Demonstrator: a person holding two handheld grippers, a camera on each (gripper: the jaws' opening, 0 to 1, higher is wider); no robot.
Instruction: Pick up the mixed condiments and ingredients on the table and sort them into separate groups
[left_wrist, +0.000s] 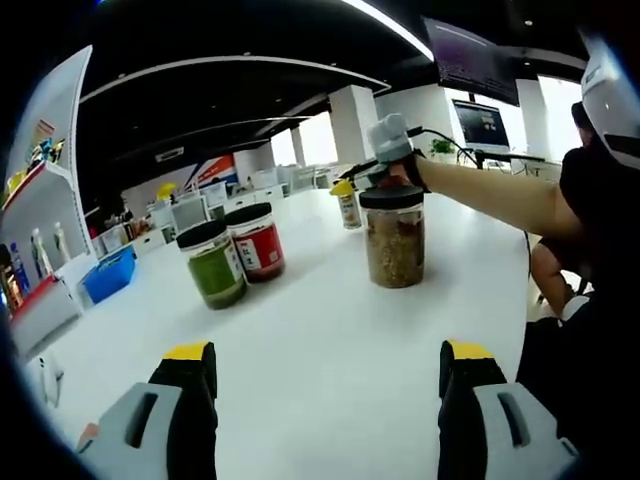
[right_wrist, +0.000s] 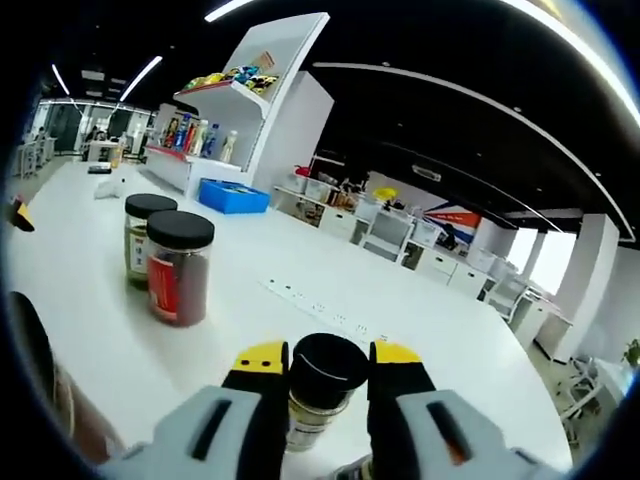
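Bright ceiling strip lights, window glare, glossy white table (left_wrist: 320, 340), fisheye-bent edges.

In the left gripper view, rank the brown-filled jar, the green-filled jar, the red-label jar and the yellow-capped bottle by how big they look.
1. Brown-filled jar, clearly largest.
2. Green-filled jar and red-label jar: look alike, so no ranking between them.
3. Yellow-capped bottle, smallest, though it stands farthest back, so its real size is unsure.
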